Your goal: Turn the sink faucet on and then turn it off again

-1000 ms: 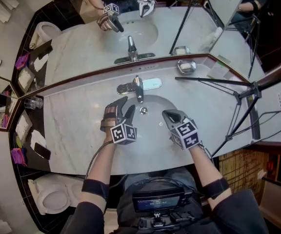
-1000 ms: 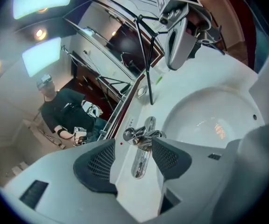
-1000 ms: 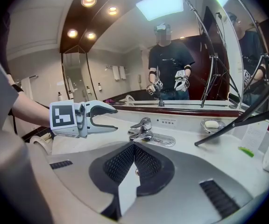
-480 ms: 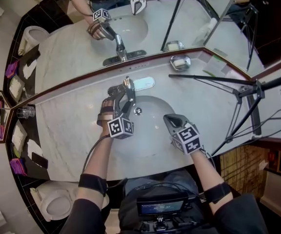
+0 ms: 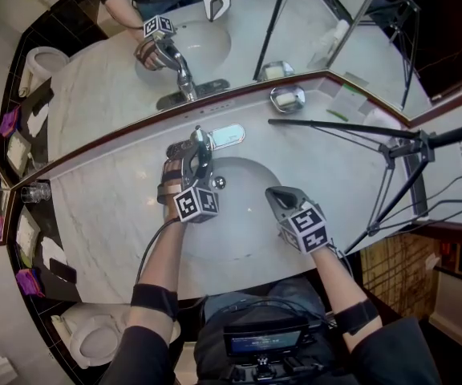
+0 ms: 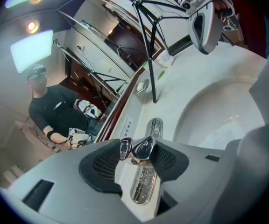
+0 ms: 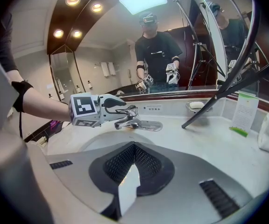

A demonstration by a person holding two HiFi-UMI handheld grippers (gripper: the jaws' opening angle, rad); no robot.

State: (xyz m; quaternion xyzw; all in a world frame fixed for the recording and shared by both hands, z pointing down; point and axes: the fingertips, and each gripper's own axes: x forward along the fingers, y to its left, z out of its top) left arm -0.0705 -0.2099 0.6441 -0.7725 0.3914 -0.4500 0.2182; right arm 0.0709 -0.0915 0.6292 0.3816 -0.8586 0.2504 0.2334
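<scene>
The chrome faucet (image 5: 201, 157) stands at the back of the sink basin (image 5: 239, 223). My left gripper (image 5: 189, 152) reaches over its lever handle (image 6: 144, 147). The jaws have just been closing, and both pads touch the handle's rounded end in the left gripper view (image 6: 138, 149). The faucet's base plate (image 6: 146, 190) shows below the jaws. No water runs from the spout (image 7: 120, 124). My right gripper (image 5: 275, 193) hovers shut and empty over the basin's right side, and its pads meet in the right gripper view (image 7: 133, 146). That view also shows the left gripper (image 7: 125, 108) on the faucet.
A mirror runs along the back of the marble counter (image 5: 119, 207). A black tripod (image 5: 391, 147) straddles the counter's right end. A soap dish (image 5: 286, 99) sits behind it, a glass (image 5: 37, 191) at far left, a paper card (image 7: 245, 113) at right.
My left gripper has moved from over the basin up to the faucet, and its jaws now sit around the lever handle. The right gripper has sunk slightly and stays shut.
</scene>
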